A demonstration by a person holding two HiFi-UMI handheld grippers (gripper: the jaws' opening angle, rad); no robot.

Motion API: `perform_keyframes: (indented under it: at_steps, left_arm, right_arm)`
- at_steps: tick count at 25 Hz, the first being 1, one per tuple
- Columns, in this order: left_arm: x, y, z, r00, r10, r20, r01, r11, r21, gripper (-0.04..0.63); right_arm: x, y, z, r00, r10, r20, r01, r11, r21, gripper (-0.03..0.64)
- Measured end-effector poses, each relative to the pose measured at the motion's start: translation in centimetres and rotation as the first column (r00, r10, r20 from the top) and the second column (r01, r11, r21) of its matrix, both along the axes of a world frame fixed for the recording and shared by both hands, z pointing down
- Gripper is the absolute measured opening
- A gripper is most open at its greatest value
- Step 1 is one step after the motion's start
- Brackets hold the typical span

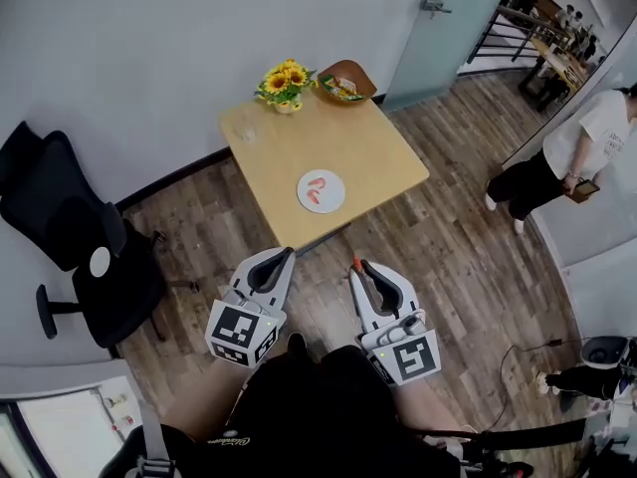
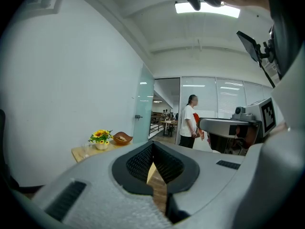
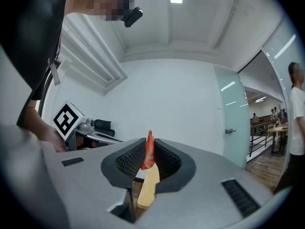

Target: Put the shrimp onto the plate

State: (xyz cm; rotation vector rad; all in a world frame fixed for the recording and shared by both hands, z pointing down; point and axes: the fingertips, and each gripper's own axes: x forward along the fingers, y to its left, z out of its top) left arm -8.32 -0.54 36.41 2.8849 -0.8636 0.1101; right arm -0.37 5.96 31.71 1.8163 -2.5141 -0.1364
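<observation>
– In front of the table (image 1: 368,147), over the wooden floor, both grippers hang side by side. Which one has the shrimp?

– The right gripper (image 1: 360,270). Its own view shows the jaws clamped on an orange-red shrimp (image 3: 148,152), which stands upright with its thin tail end poking up above the black pads. From the head view only a small red tip shows at the front of the jaws.

– And the left gripper (image 1: 287,257)?

– Its jaws are together with nothing pinched between them; the left gripper view shows only a narrow slit where the pads (image 2: 167,167) meet.

– Where is the plate?

– The white plate (image 1: 321,207) sits near the table's front edge, closer to that edge than to the wall. Two other shrimp (image 1: 314,190) already lie on it, side by side. The held shrimp is well apart from the plate, off the table altogether.

– Anything else on the tabletop?

– At the far side, a pot of sunflowers (image 1: 285,84) and, just beside it, a wooden bowl (image 1: 360,72) with some food inside. What looks like a clear glass (image 1: 247,127) stands near the far left corner.

– And around the table?

– A black office chair (image 1: 70,227) is against the wall on the left, and a person in a white top (image 1: 582,147) stands off to the right.
</observation>
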Motion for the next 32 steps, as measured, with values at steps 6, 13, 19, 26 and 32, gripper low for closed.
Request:
perform_keyframes:
  at_steps: [6,13,19,26,32]
  left_arm:
    - [1.2,-2.6,0.4,1.0,0.021,-0.01,-0.021,1.0,-0.005,0.005]
    - [2.6,-6.0,0.2,1.0,-0.003,-0.005,0.003,1.0,0.001,0.005]
    - [5.8,-9.2,-0.9,1.0,-0.03,0.001,0.03,0.999,0.032,0.005]
    - [11.1,-12.0,-2.6,0.997,-0.08,0.015,0.079,0.995,0.06,0.005]
    - [14.6,-13.7,-3.1,0.991,-0.131,0.024,0.13,0.99,0.058,0.005]
  right_arm:
    - [1.1,-2.8,1.2,1.0,0.023,-0.014,-0.023,0.999,-0.037,0.052]
    - [2.1,-7.0,0.9,1.0,-0.03,-0.005,0.03,0.999,-0.012,0.052]
    - [5.1,-10.6,0.3,0.997,-0.075,-0.007,0.075,0.997,-0.004,0.052]
    - [10.5,-13.7,-0.8,0.992,-0.127,0.004,0.127,0.992,0.01,0.052]
    - [14.4,-15.2,-0.6,0.984,-0.178,0.017,0.178,0.984,-0.007,0.052]
